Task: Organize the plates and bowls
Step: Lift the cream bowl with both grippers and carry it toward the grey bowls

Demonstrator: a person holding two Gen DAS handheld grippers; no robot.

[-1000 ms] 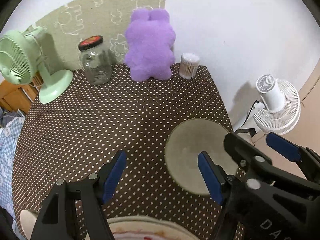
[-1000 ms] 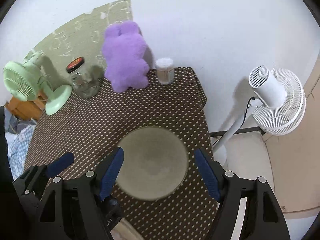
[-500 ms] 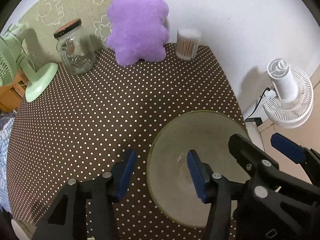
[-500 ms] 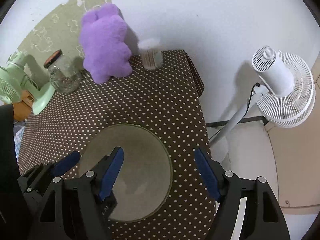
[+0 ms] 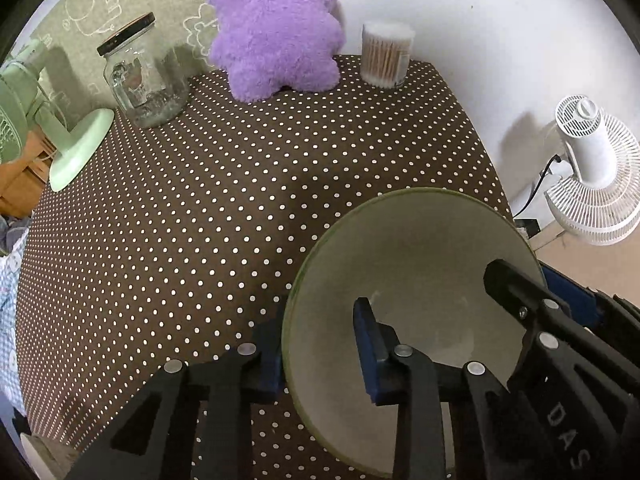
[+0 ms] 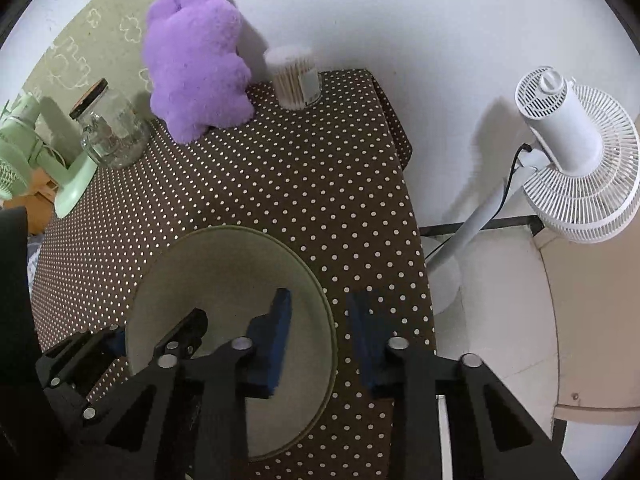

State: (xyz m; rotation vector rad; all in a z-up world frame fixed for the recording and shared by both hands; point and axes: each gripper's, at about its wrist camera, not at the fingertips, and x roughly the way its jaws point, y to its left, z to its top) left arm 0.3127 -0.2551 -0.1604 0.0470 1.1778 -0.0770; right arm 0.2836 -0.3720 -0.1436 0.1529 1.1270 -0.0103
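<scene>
straddling opposite rims of green bowl (image 5: 416, 264) with left gripper (image 5: 320, 344) and right gripper (image 6: 318, 334), both wide, not yet clamping; risking uneven closing tipping bowl off tablecloth (image 5: 240, 184) edge.

Purple plush (image 5: 276, 28), glass jar (image 5: 142, 76), cotton swabs (image 5: 386, 56), white fan (image 6: 576, 148)

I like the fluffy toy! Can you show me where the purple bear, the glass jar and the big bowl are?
purple bear (image 5: 276, 32), left wrist view, on its fluffy belly.
glass jar (image 5: 142, 80), left wrist view, on its clear side.
bowl (image 6: 224, 264), right wrist view, on its bare inner wall.
</scene>
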